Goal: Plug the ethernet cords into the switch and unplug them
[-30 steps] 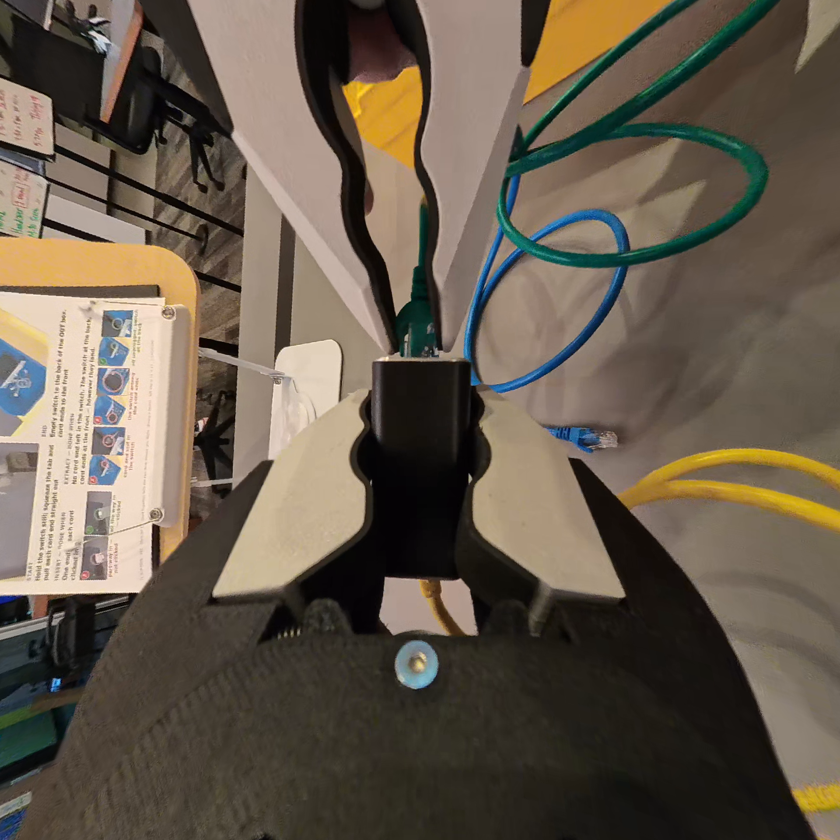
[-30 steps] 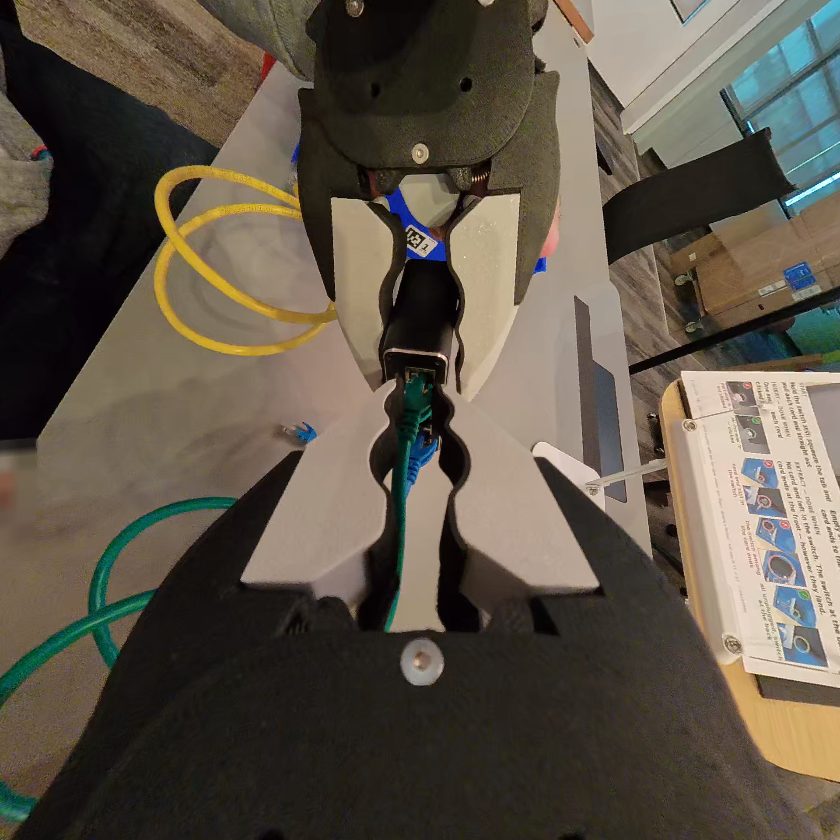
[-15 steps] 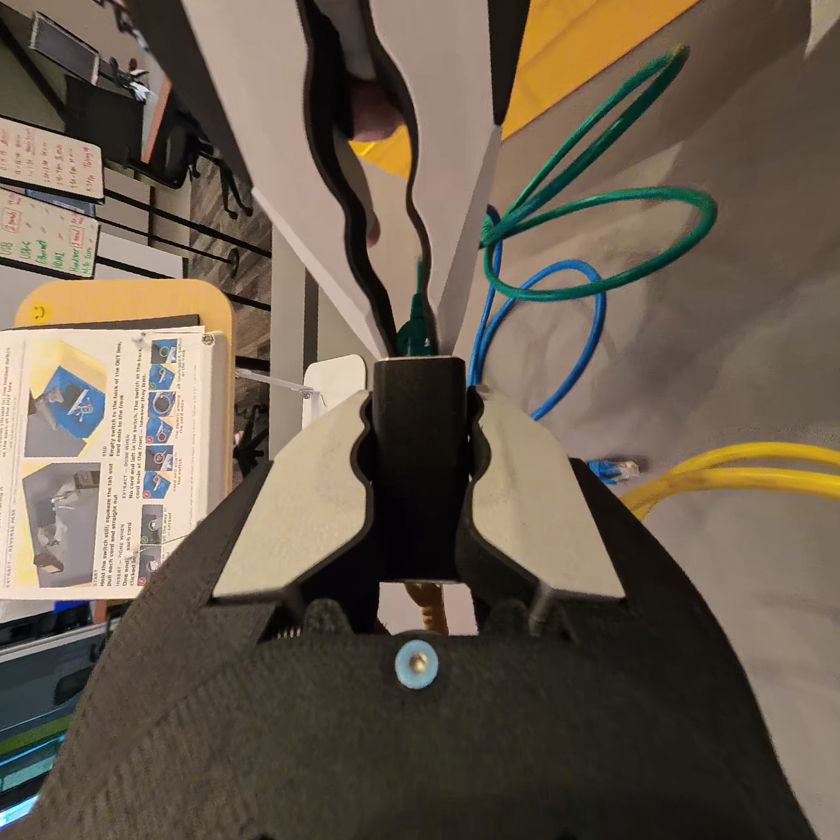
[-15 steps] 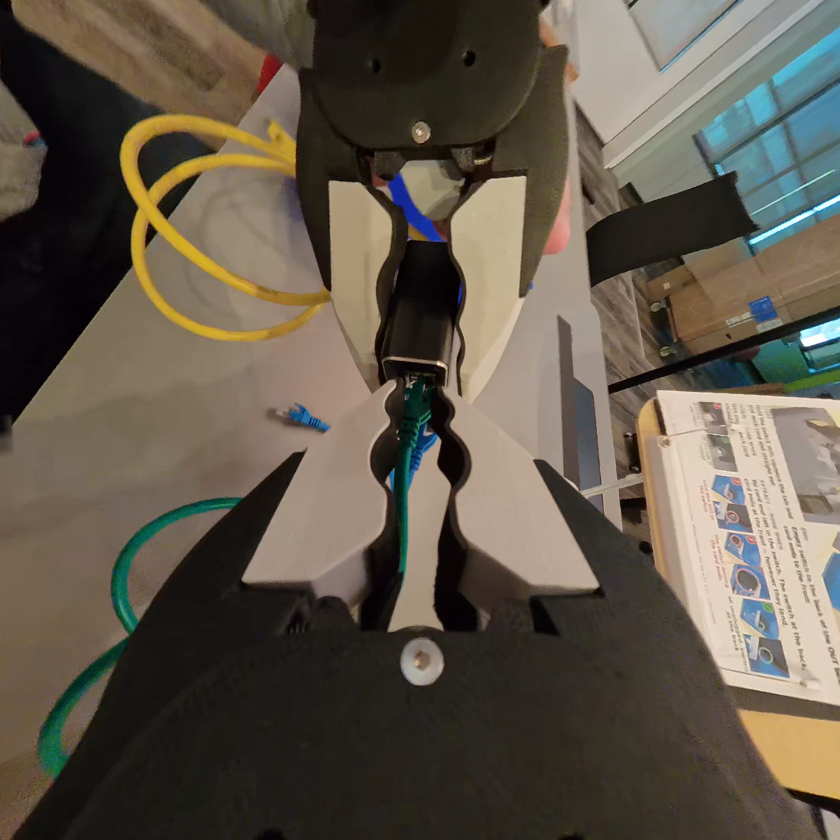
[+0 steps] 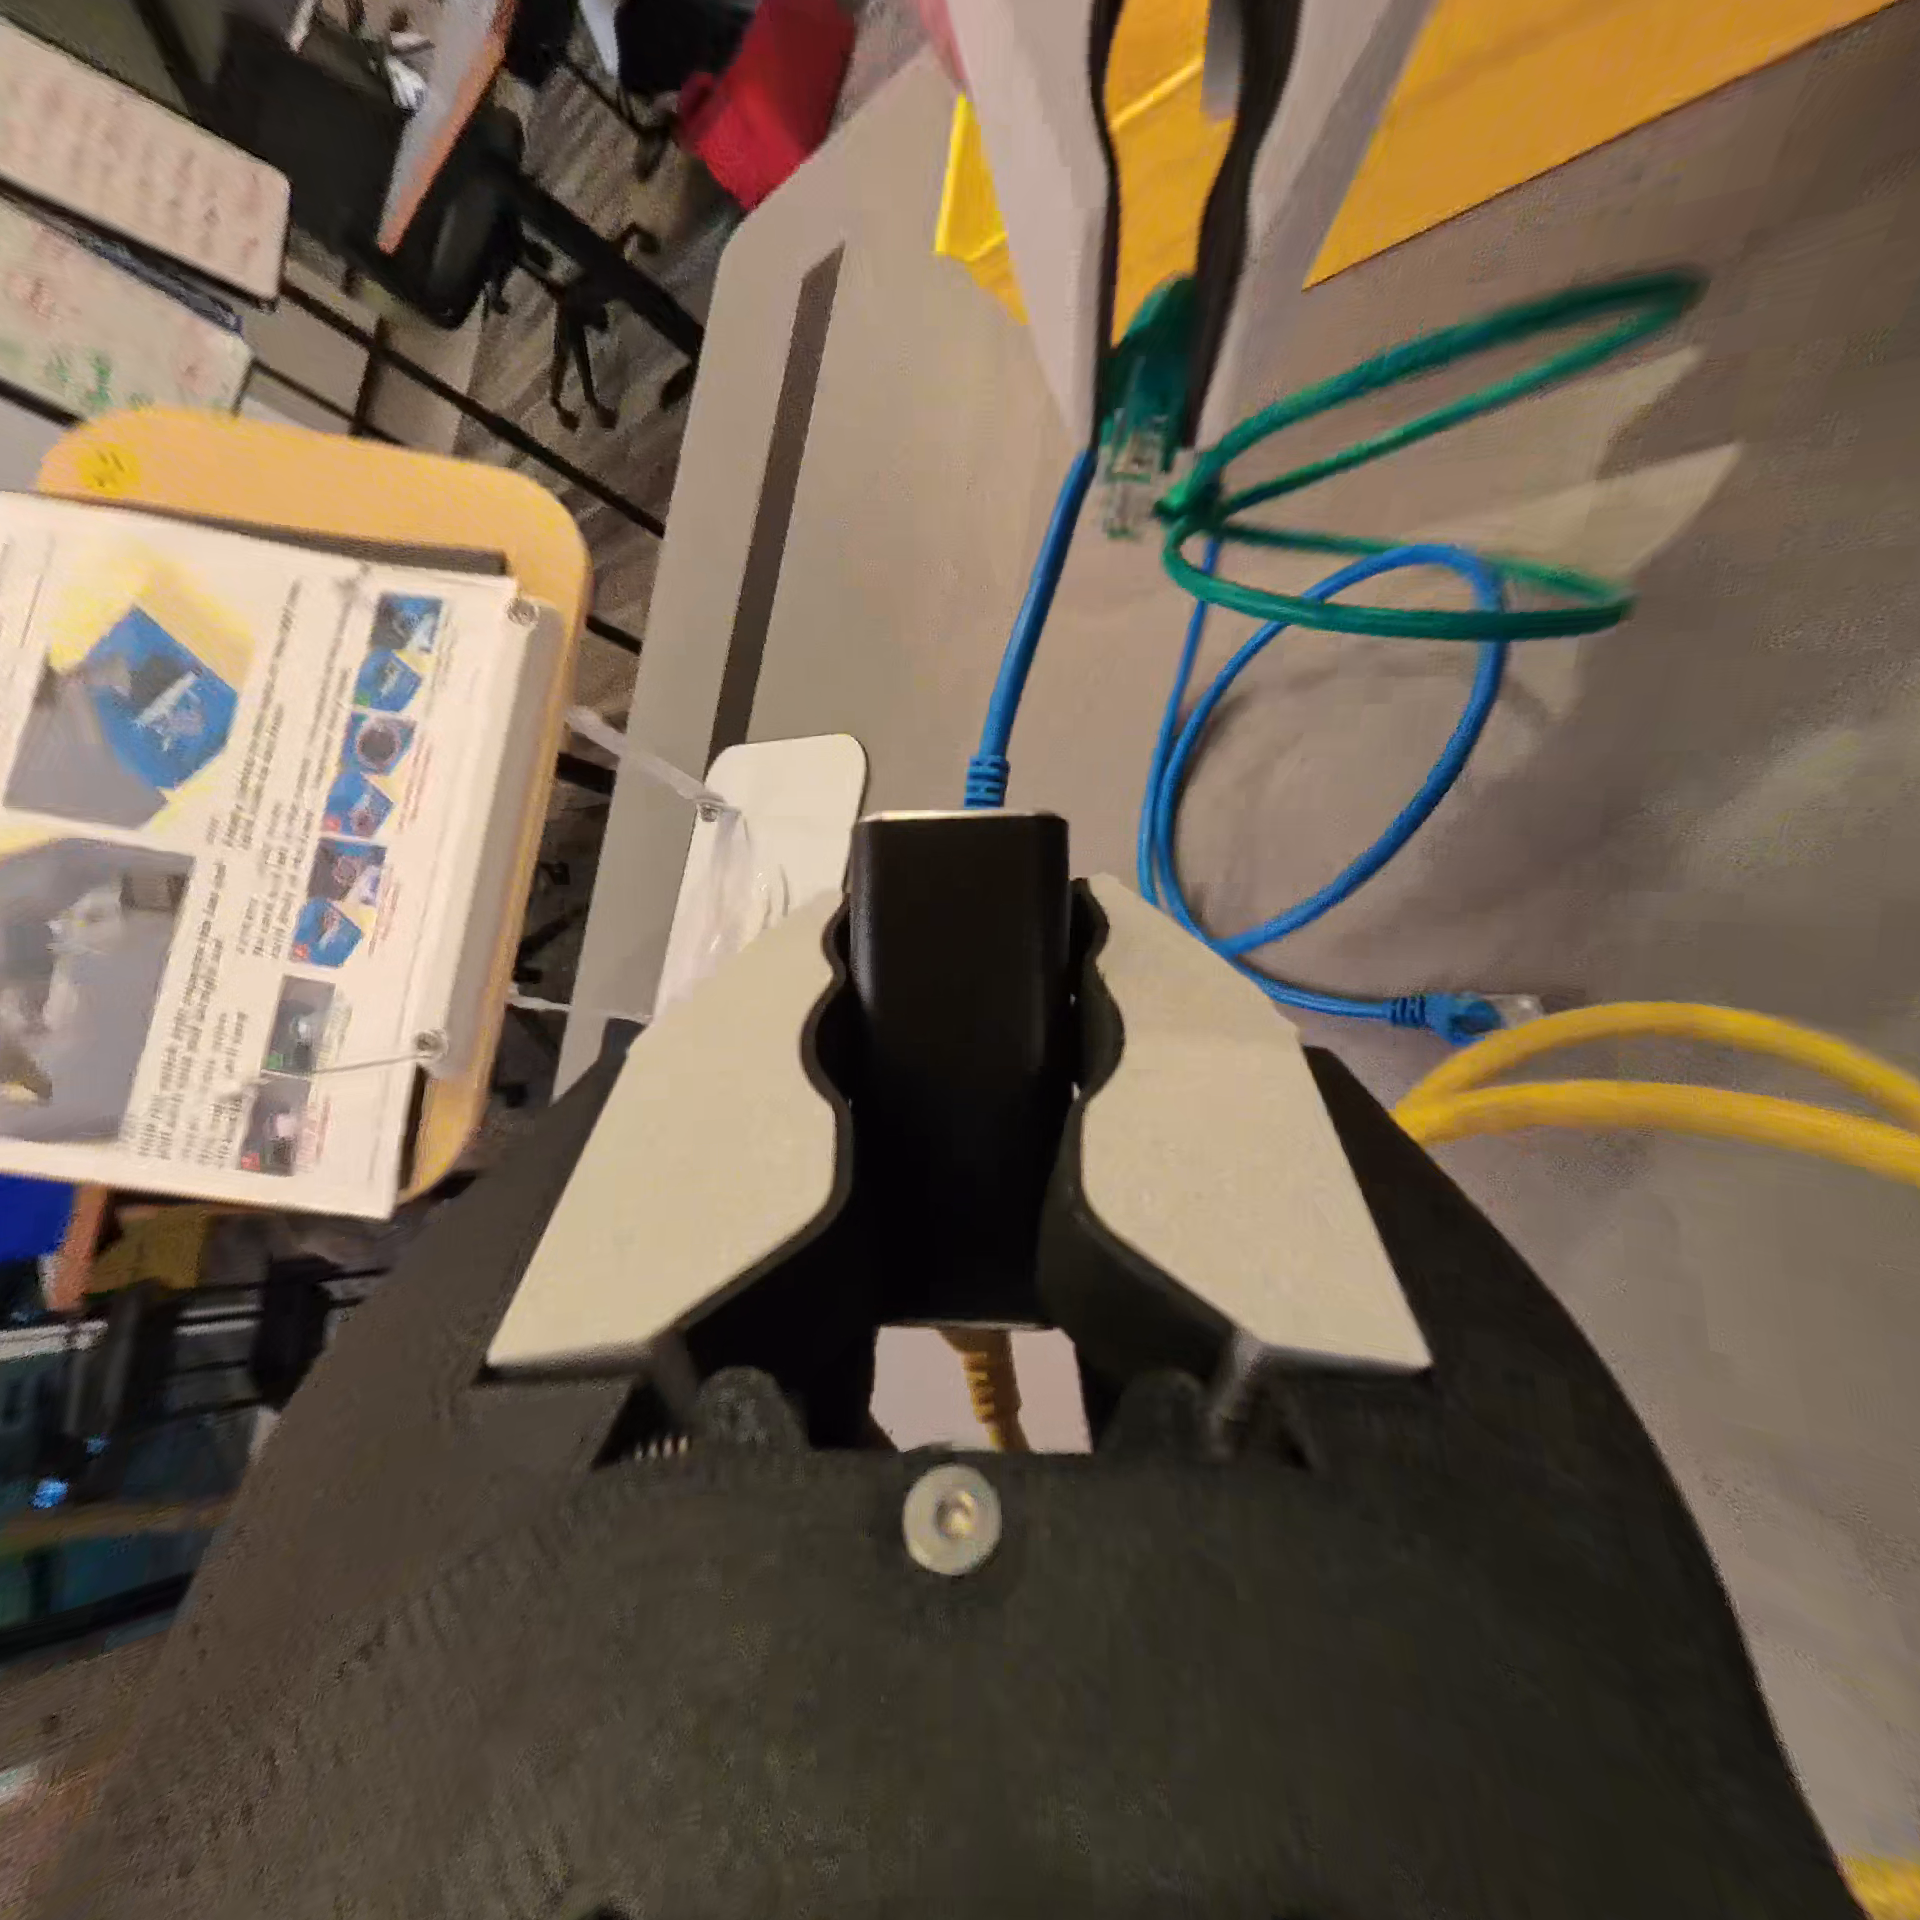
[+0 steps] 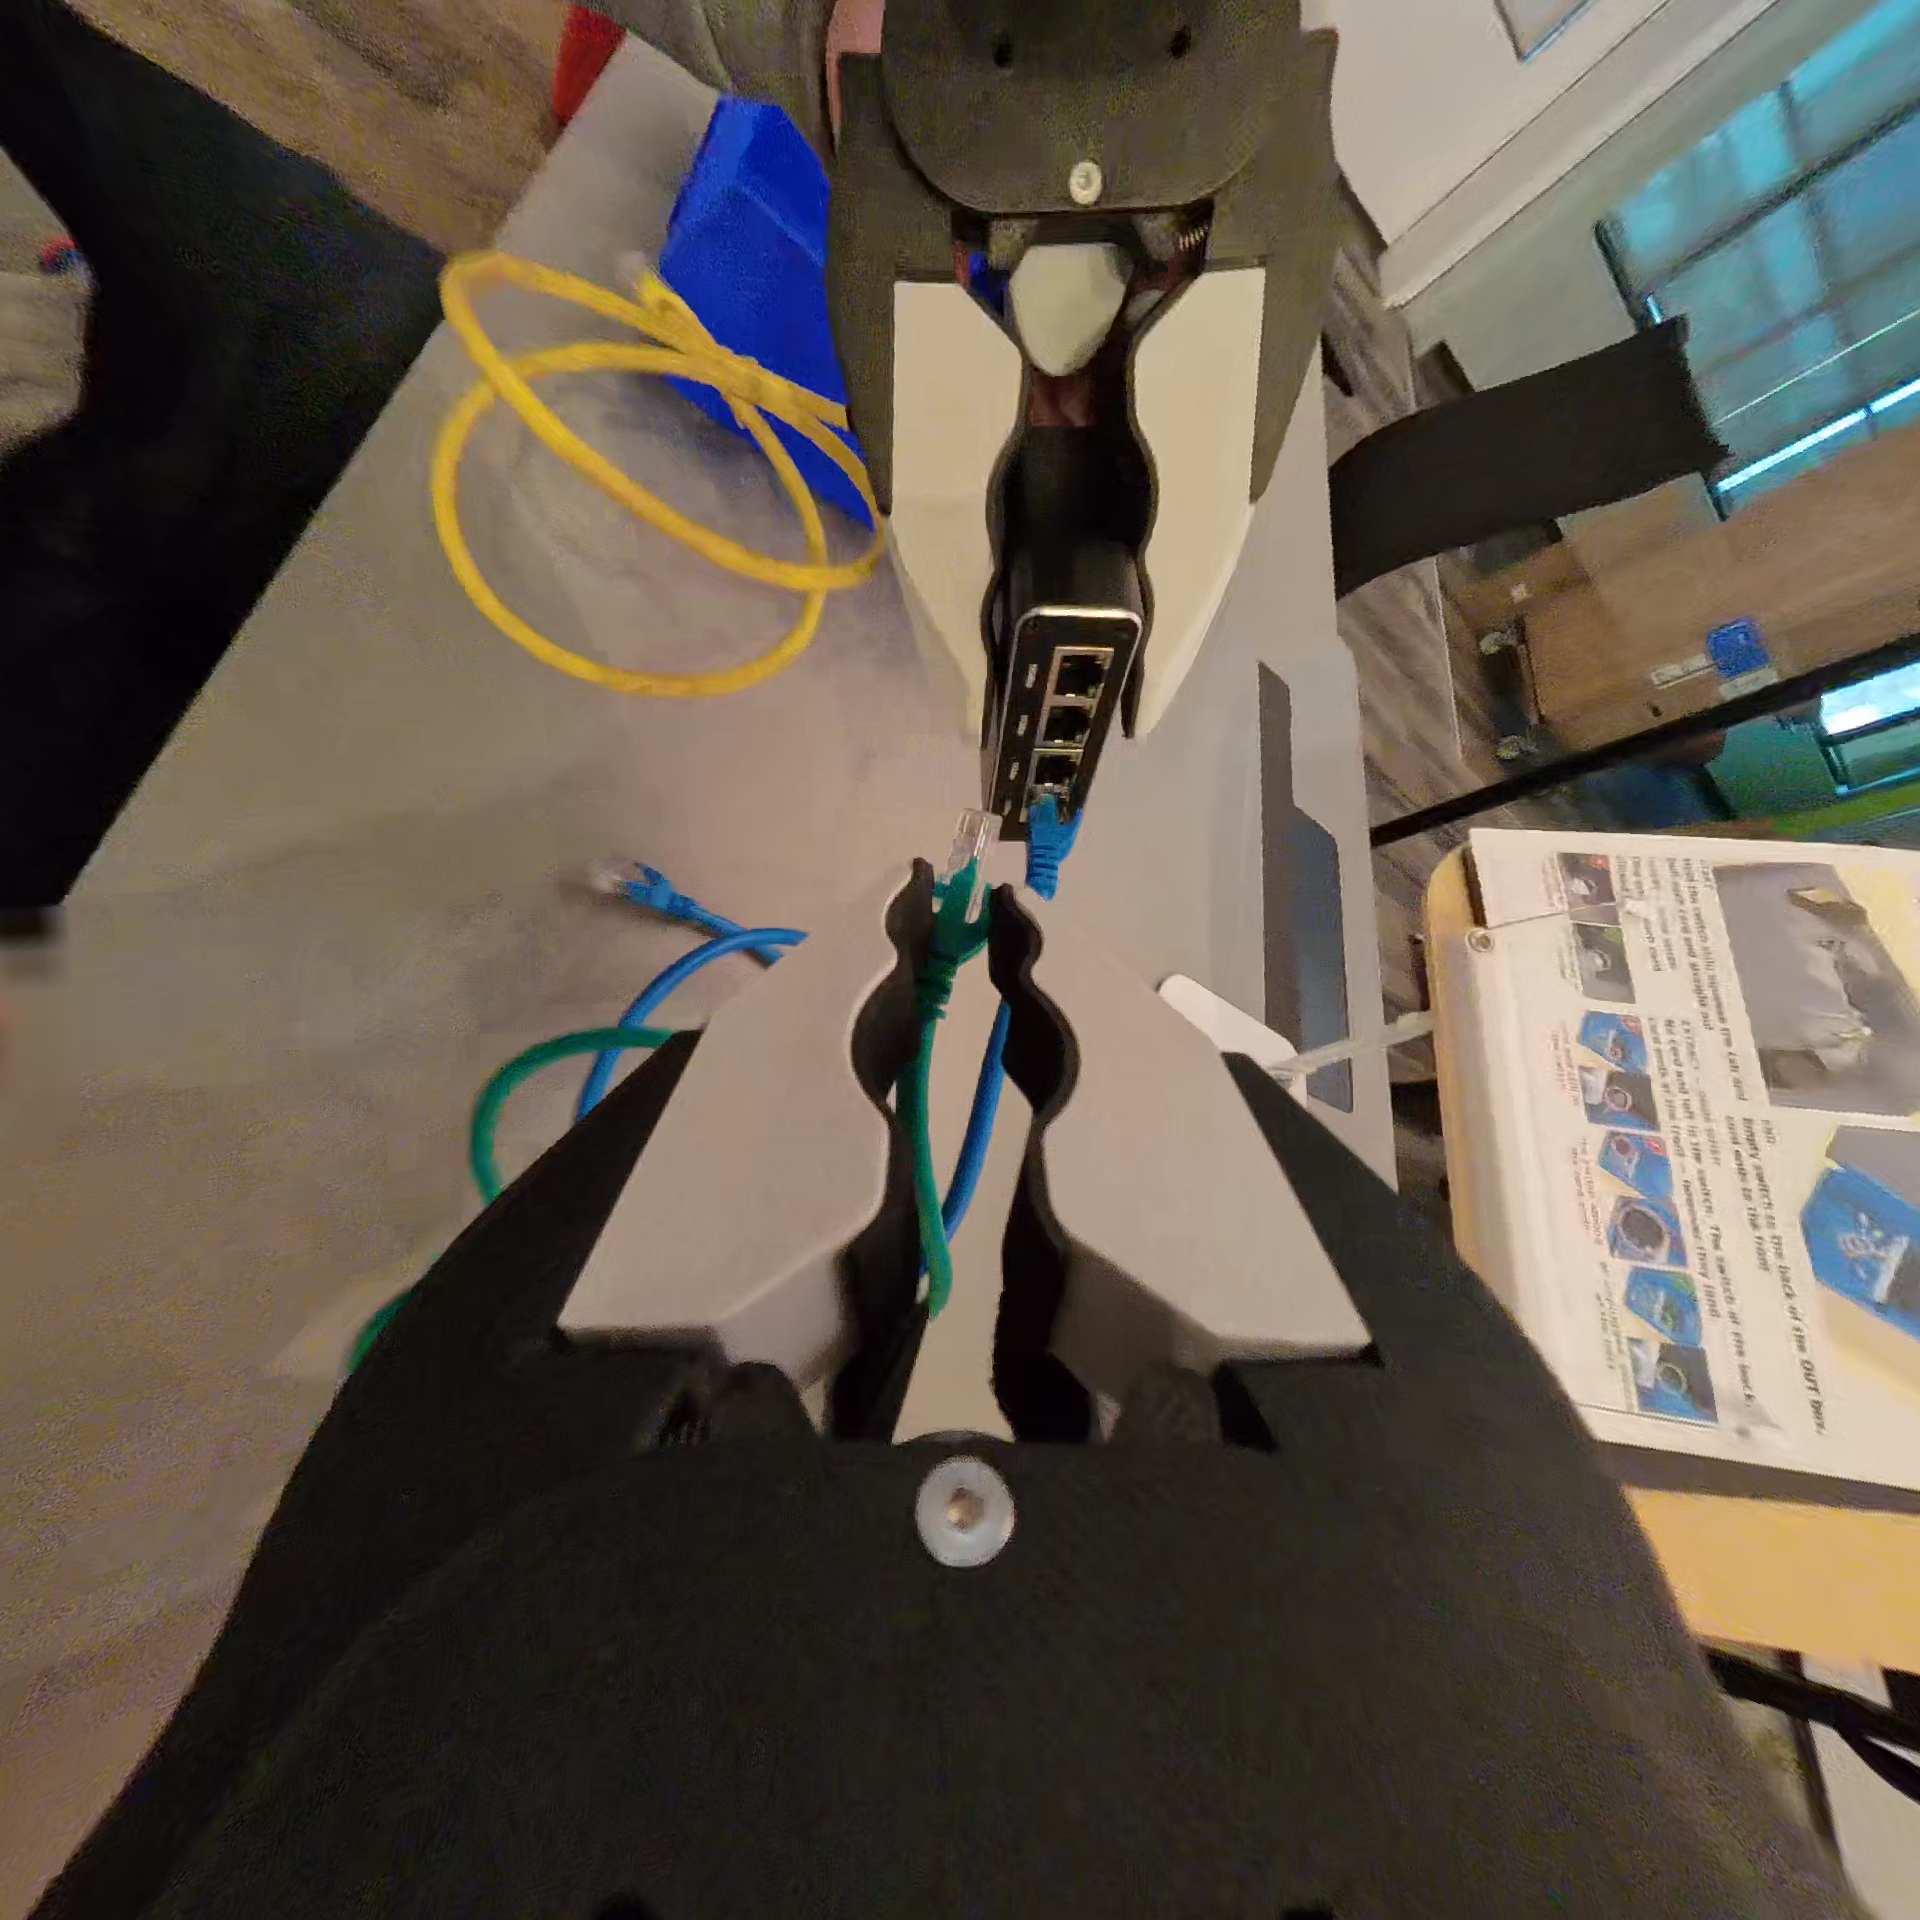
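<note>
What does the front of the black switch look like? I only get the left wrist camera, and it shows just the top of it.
Observer: In the right wrist view the switch shows a column of ports on its face, and the upper three are empty.
Operator: Is the blue cord in one?
Observer: Yes, the blue plug sits in the lowest port.
Operator: How near is the green one?
Observer: The green plug, pinched in the right gripper, has its clear tip right beside that lowest port, outside it.
</note>
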### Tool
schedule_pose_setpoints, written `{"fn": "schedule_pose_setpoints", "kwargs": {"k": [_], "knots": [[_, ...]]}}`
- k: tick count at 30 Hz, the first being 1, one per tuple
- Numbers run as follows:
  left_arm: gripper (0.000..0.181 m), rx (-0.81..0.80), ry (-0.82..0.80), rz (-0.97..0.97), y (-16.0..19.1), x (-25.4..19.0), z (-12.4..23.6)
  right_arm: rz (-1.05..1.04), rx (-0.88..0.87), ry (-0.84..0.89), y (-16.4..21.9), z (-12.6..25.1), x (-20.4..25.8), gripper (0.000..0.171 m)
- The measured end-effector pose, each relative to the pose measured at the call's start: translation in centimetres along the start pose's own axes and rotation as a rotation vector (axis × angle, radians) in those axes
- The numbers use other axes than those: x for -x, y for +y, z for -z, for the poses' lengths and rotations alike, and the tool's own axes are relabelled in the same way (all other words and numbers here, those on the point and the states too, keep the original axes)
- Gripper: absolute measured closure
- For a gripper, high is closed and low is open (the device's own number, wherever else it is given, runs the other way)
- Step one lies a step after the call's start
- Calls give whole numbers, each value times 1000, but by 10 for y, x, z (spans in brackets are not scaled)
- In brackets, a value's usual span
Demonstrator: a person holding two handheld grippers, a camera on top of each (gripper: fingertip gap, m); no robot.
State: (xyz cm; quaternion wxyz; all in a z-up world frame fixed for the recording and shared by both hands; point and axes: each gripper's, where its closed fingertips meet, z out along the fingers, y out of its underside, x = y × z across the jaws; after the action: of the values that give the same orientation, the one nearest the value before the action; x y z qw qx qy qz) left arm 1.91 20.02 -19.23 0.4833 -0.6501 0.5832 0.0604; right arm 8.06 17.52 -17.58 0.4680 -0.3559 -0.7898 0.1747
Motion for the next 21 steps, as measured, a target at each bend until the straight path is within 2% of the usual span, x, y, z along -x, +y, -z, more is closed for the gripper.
{"fn": "schedule_pose_setpoints", "kwargs": {"k": [1,3,5,9,14,18,21], "knots": [[145,5,1,-47,-6,-2,2,2,-2,10,-2,1,-2,164],[145,7,5,-103,-16,-9,0,-10,0,34,-2,0,-8,164],[145,44,-20,-76,-5,-5,-4,-22,-21,56,-6,6,-12,164],[145,81,-97,-19,13,3,-4,-67,-20,208,-8,45,-42,164],[145,129,-233,55,33,22,2,-65,40,332,-8,86,-58,164],[145,118,-260,131,39,30,5,-97,56,398,-7,115,-68,164],[145,9,-274,213,29,41,17,-121,43,414,-5,126,-68,164]]}}
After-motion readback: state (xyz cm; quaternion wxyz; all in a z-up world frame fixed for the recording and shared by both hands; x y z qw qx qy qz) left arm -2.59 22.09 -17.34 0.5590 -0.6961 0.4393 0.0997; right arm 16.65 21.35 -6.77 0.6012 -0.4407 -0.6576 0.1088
